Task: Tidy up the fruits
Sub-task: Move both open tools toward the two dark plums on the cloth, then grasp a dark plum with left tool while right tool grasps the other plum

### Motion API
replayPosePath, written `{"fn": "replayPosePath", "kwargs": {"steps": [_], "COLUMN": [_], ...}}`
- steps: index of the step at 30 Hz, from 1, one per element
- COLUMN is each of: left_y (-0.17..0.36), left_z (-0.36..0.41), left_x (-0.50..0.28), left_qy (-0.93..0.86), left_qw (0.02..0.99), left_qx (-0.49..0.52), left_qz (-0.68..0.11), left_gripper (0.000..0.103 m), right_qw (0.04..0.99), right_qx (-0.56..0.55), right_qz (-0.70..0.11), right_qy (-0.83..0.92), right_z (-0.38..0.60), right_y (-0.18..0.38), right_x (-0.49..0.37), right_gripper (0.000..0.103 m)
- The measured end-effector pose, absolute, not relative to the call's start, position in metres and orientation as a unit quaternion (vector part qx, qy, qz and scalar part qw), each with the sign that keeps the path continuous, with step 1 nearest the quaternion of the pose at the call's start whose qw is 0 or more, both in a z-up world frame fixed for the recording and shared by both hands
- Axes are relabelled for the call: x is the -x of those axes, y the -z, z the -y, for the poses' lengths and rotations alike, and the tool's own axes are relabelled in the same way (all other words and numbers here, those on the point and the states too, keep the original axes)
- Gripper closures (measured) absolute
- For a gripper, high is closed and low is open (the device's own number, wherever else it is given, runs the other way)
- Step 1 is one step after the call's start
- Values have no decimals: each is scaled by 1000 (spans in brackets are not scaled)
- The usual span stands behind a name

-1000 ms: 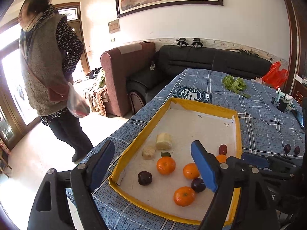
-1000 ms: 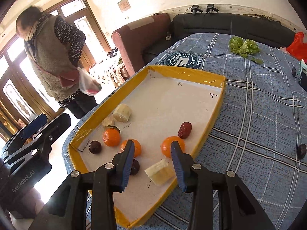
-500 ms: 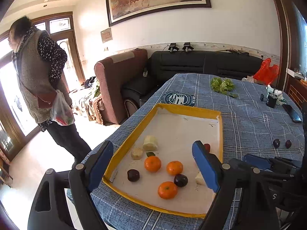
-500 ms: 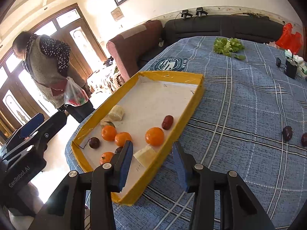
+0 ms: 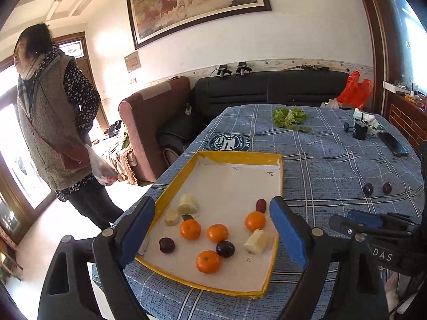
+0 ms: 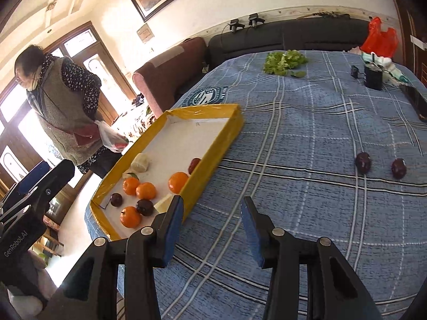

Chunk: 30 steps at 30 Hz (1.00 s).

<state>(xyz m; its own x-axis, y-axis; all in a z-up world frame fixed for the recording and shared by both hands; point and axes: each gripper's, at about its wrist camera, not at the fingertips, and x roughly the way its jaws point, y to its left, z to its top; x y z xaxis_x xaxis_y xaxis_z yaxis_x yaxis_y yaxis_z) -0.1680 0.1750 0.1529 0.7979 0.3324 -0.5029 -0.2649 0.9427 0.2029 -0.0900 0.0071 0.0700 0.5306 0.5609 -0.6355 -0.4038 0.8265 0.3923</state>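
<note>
A yellow-rimmed tray (image 5: 240, 156) (image 6: 213, 144) lies on the blue plaid table. It holds several oranges (image 5: 190, 229), dark plums (image 5: 225, 248), a red date (image 5: 261, 205) and pale fruit pieces (image 5: 256, 241). Two dark plums (image 6: 363, 162) (image 6: 398, 168) lie on the cloth right of the tray, also in the left wrist view (image 5: 368, 188). My left gripper (image 5: 210, 236) is open and empty, above the tray's near end. My right gripper (image 6: 212, 229) is open and empty, over bare cloth just right of the tray.
Green lettuce (image 5: 289, 116) lies at the table's far side. A dark cup (image 6: 373, 77), a phone (image 5: 392, 144) and small items sit at the far right. A person (image 5: 53, 122) with a bag stands left of the table. Sofas stand behind.
Both grippers have pulled back and up from the tray. The right gripper let go of the pale fruit piece in the tray and swung right over the cloth.
</note>
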Motion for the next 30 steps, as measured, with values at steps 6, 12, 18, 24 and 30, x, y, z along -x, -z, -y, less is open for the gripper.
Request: {"fn": "replayPosePath", "kwargs": {"steps": [6,12,18,24,30], "left_y": [-152,-136,-104,-92,-81], "left_z": [-167,-155,-118,-84,-63], "left_x": [165,149,124,107,69], "left_qy": [-123,-19,128,129,134], "left_qw": [948,944,907,905,898], "left_qx": [-53,6,73,28,3], "left_qz": [-289,-331,-395,-405,-419], "left_gripper": [16,16,16,16,24], "right_qw": [880,895,899,893,894], "right_qx": [-116,-160,-160,-142,-120], "right_qz": [-395,-397,-401,-423,-428], "right_qy": [-235,-128,-73,-53,-50], "right_z": [47,142,176,172,166], "right_y": [-65,-59,-53,-31,-13], "right_x": [83,64,34,0,-12], "right_gripper": [54,54,54,55,55]}}
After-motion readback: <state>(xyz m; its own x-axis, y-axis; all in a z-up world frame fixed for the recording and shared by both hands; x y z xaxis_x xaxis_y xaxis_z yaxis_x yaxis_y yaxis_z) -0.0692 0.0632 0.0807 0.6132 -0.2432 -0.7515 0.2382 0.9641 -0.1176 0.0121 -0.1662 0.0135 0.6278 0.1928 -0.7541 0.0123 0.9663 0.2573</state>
